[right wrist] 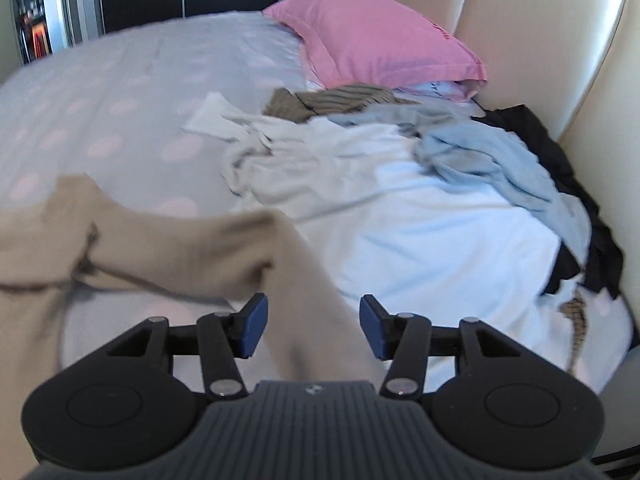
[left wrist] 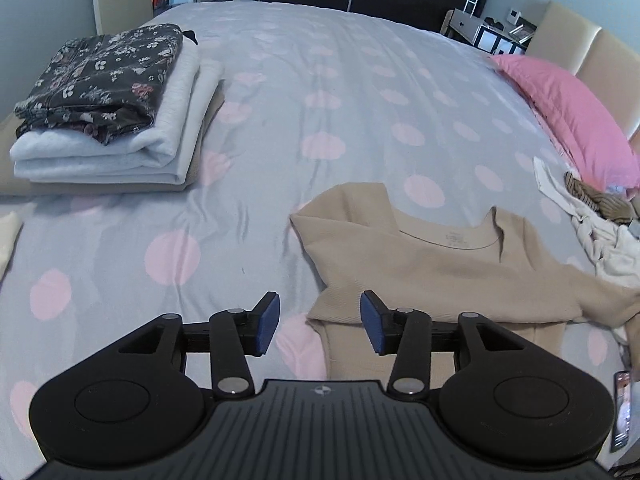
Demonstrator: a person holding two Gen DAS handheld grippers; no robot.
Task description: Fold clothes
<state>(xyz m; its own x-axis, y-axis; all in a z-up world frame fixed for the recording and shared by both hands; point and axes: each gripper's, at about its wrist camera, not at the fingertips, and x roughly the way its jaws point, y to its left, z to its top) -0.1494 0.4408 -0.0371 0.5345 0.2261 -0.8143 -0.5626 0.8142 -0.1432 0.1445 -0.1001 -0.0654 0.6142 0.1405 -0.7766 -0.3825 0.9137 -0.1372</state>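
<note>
In the left wrist view, a stack of folded clothes [left wrist: 104,108] sits at the far left of the bed [left wrist: 320,80], whose grey cover carries pale pink dots: a dark floral-print garment [left wrist: 100,76] lies on top of folded white fleece. To its right, near the middle, the beige ribbed knit top [left wrist: 440,264] lies spread on the cover with its round neckline facing up; a small printed label inside the neck is too faint to read. Further right is a heap of crumpled white and striped laundry [left wrist: 600,232], with a pink pillow [left wrist: 568,116] behind it. At the right edge a phone [left wrist: 622,412] with a lit screen shows, its content illegible.

The left hand-held gripper [left wrist: 319,322] hangs above the top's lower left corner with its blue pads about half apart and nothing between them.

In the right wrist view, the same beige top [right wrist: 160,248] is blurred at the left, and one sleeve runs down between the fingers of the right hand-held gripper [right wrist: 313,326]. Its pads stand about half apart and appear clear of the cloth, though the blur leaves this unsure. To the right lies the unfolded pile [right wrist: 400,184] of white, light blue and black garments. Small dark writing on the pink pillow [right wrist: 380,36] cannot be read.
</note>
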